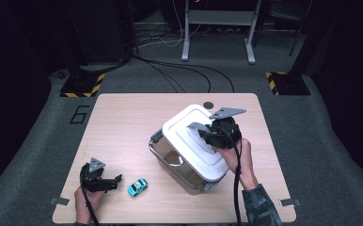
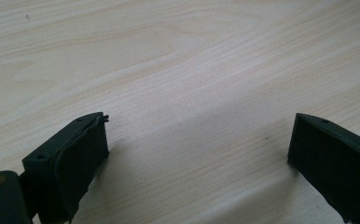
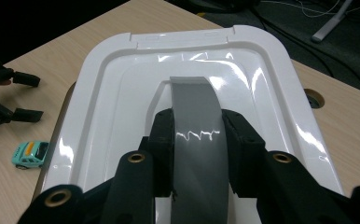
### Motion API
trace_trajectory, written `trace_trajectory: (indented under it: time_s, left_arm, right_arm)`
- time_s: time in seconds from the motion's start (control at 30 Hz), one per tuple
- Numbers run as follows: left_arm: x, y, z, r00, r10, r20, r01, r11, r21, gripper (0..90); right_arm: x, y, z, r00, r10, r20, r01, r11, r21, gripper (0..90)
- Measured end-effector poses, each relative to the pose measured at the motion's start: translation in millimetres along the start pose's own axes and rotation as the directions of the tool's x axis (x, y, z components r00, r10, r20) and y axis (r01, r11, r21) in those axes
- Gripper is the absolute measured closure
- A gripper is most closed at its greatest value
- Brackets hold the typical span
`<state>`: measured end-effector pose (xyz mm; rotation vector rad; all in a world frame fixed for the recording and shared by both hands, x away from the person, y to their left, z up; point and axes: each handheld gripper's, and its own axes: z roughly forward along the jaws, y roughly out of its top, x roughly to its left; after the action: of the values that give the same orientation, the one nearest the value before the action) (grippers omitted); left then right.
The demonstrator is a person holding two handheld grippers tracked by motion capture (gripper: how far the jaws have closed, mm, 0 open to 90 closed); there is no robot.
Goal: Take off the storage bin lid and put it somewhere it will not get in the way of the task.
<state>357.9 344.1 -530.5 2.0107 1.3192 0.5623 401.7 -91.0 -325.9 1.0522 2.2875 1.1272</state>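
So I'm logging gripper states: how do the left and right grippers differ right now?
The left gripper has its jaws spread open with nothing between them; the right gripper is clamped on the grey handle of the white lid. The left sits low by the table; the right is raised over the box. Both have black jaws.

Overhead light falls bright on the table [image 1: 123, 127] amid dark surroundings, glare streaks the white lid [image 3: 122, 93], and all views look slightly soft.
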Motion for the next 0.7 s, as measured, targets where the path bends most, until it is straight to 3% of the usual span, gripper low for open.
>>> trace_trajectory:
  time_s: [0.33, 0.7]
  left_arm:
    - [0.1, 0.0, -0.1, 1.0000, 0.001, 0.000, -0.001, 1.0000, 0.000, 4.6]
    - [0.0, 0.0, 0.0, 1.0000, 0.001, 0.000, -0.001, 1.0000, 0.000, 4.6]
  right_arm:
    - [-22.0, -6.9, -18.1, 0.9976, 0.026, 0.064, -0.025, 0.9996, -0.016, 66.6]
    - [-46.9, -21.8, -39.0, 0.9892, 0.064, 0.131, -0.061, 0.9978, -0.026, 66.6]
